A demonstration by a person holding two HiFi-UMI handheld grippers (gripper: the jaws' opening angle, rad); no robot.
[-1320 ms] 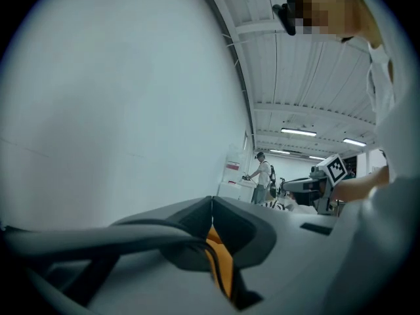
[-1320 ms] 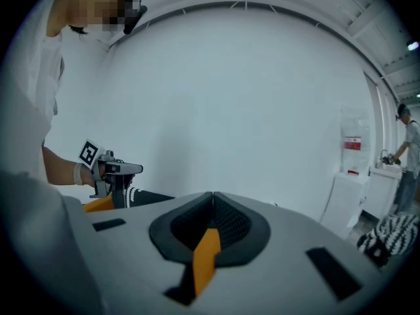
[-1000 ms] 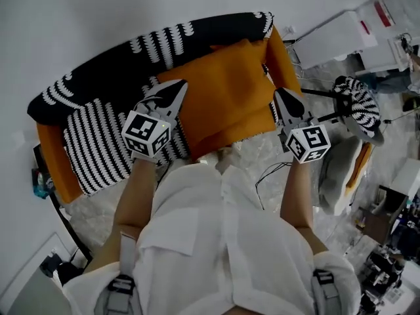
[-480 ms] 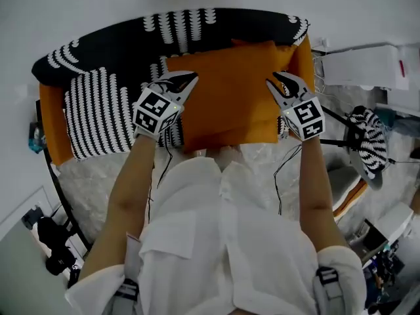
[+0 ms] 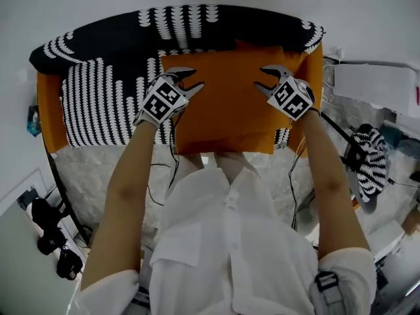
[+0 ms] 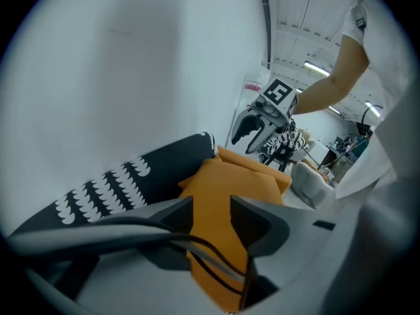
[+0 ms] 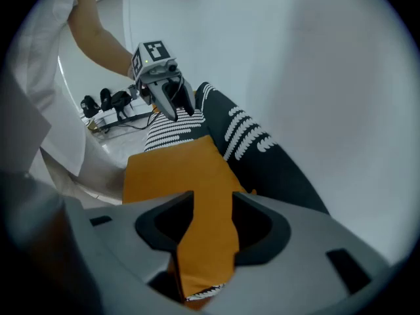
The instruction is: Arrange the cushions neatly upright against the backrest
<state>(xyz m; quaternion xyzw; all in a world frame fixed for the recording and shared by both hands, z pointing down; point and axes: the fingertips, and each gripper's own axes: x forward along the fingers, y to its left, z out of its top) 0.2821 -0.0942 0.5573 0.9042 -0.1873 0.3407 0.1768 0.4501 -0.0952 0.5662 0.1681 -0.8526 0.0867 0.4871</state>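
- The large square orange fabric cushion is leaning against the backrest in the middle of the sofa, its top edge touching the black throw with white scallop marks that is draping the backrest.
- It is looking plump and smooth, standing fairly square, with a little sag along its lower edge.
- By my reading, this cushion is being let go as placed. What is remaining is a check that it is standing straight, and perhaps a tidy of its neighbours.
- The black-and-white striped cushion is resting just beside it on the left, also against the backrest and tilting slightly.
- A scrap of striped fabric is peeking out under the orange cushion's lower right corner; whether that is another cushion needing work, I cannot tell.
- The left claw is hovering at the orange cushion's upper left; its jaws have just been opening and are standing apart, the fabric lying between them unpinched.
- The right claw is doing likewise at the upper right, jaws parted, the cushion's edge running loosely between them.
- The orange sofa arm is framing the row on the left.
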